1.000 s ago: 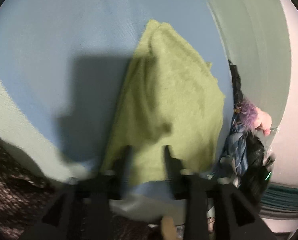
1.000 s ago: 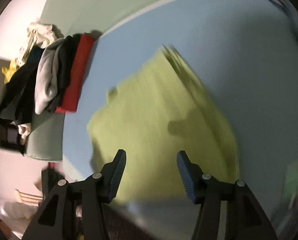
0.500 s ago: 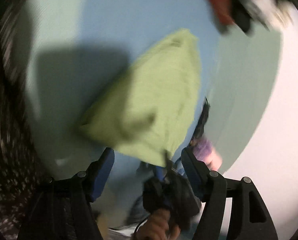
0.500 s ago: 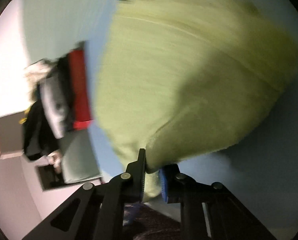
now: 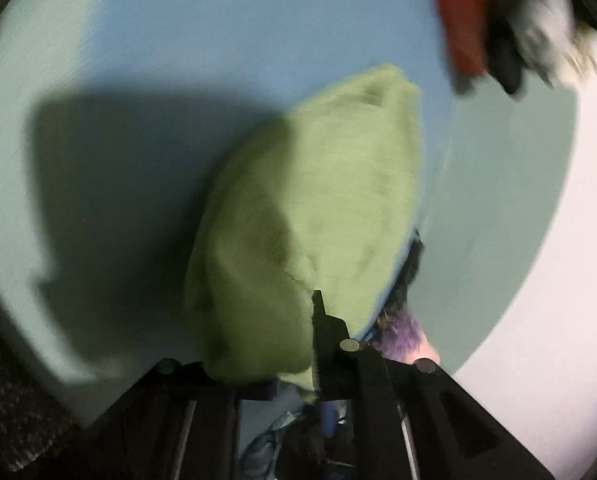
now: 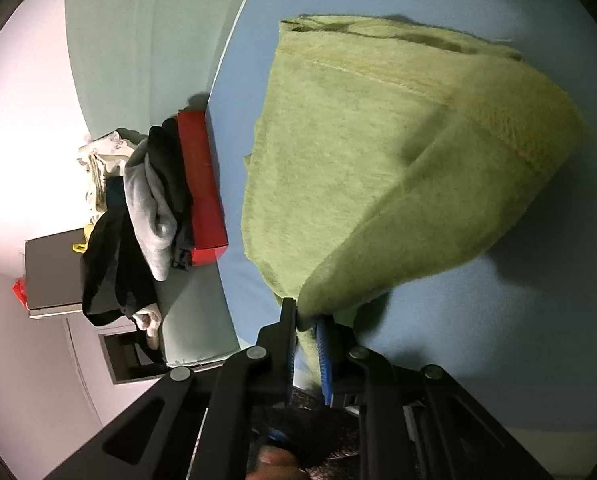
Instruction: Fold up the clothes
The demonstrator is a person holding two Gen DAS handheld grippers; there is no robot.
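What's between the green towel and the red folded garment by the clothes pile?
Only bare blue bed sheet separates the green towel from the red folded garment, seen in the right wrist view.

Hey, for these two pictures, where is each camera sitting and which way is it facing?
Left wrist: on the left gripper, looking along its fingers at the green towel over the blue surface; the towel hides one finger.
Right wrist: on the right gripper, facing the towel, clothes pile at left; a fingertip shows at the bottom.
Shared: towel, blue surface, red folded item.

Blue bed sheet, green towel draped on it, clothes pile at its edge
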